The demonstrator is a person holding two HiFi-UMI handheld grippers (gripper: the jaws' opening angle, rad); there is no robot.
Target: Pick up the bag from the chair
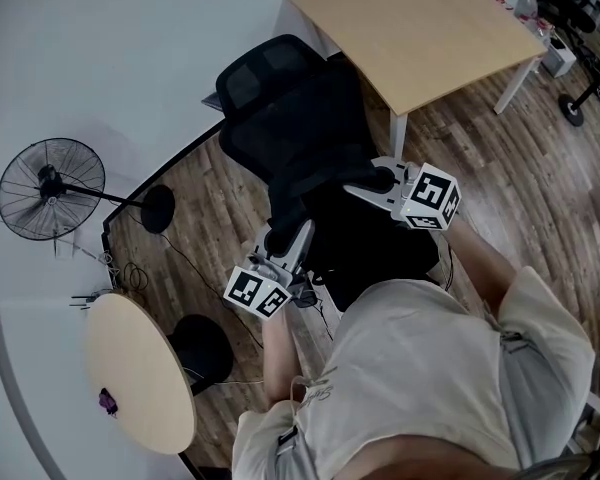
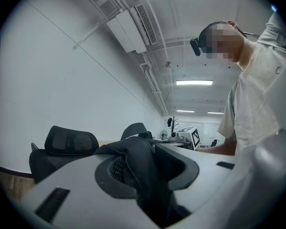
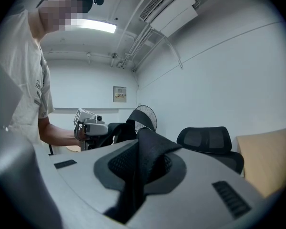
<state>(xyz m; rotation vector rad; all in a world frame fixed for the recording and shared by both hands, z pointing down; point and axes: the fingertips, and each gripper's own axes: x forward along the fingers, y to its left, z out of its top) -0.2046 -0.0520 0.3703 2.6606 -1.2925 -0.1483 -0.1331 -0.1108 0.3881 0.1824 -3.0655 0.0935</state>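
Note:
The black bag [image 1: 372, 244] hangs between my two grippers, in front of the black office chair [image 1: 280, 98]; whether it still touches the seat is hidden. My left gripper [image 1: 280, 240] is shut on one black strap [image 2: 133, 157], which fills the gap between its jaws [image 2: 144, 168]. The right gripper [image 1: 378, 182] is shut on another strap [image 3: 145, 159], folded over between its jaws [image 3: 142, 168]. Both grippers point level and face each other across the bag. In each gripper view the opposite gripper shows: the right gripper [image 2: 188, 136] and the left gripper [image 3: 91, 128].
A wooden rectangular table [image 1: 420, 28] stands behind the chair at the right. A standing fan [image 1: 50, 188] is at the left by the wall. A round table [image 1: 140, 383] and a black stool [image 1: 202, 353] sit near my left side. Cables lie on the wood floor.

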